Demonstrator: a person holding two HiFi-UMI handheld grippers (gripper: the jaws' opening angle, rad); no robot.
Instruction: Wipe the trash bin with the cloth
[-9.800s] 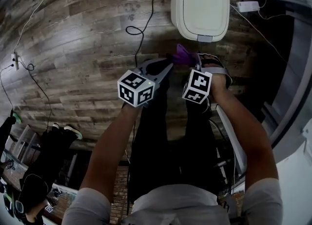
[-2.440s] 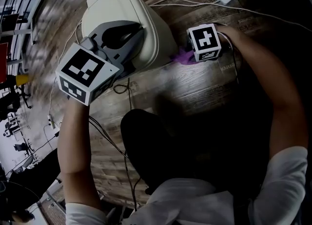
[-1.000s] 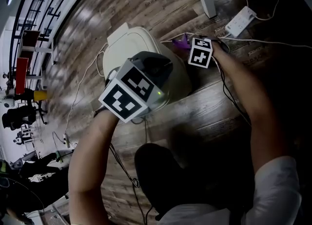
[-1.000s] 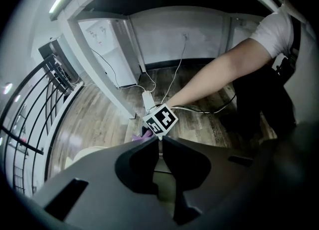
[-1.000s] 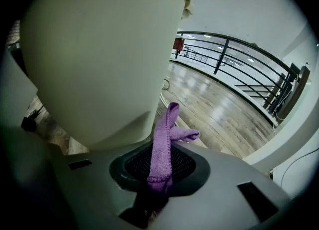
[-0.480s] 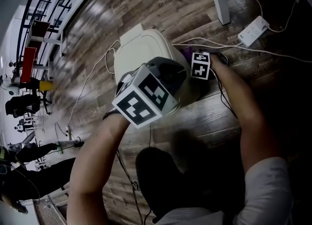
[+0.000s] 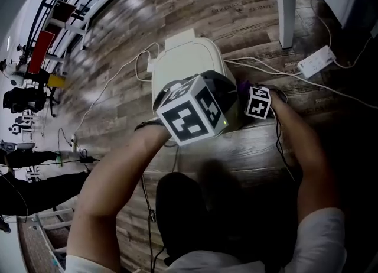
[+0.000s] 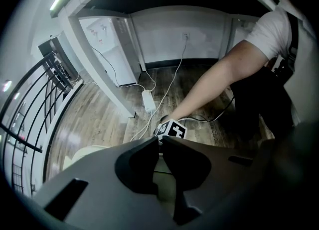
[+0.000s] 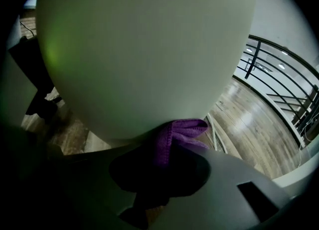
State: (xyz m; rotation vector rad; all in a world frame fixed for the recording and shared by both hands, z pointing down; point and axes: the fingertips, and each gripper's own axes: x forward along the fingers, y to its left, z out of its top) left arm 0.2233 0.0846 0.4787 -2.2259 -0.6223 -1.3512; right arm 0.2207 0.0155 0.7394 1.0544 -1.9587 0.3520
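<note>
The wood-plank floor (image 7: pixel 248 6) takes up most of the head view, and on it stands the trash bin (image 7: pixel 188 59), upright with its lid down, just ahead of the crouching person. A power strip (image 7: pixel 317 62) and loose cables lie off to its right. The bin is a rounded, off-white plastic body, smooth and slightly glossy, with no marks that these views let me make out. In the right gripper view its curved side wall fills nearly everything straight ahead of the right claw (image 9: pixel 169 149). So the bin lies directly in front of that claw, its long axis running up and down across the claw's reach. This is the relation the next stroke depends on, and the right claw is plainly the one placed to work. It is clamped on the purple cloth (image 9: pixel 182 127), whose folded end sticks out past the tips and is pressed against the lower part of the bin's wall, near the floor. I judge that a sweep along the wall should keep the cloth in contact. The left claw (image 8: pixel 160 143) is closed with nothing in it, held above the bin's lid. Whether it touches the lid I cannot tell.
</note>
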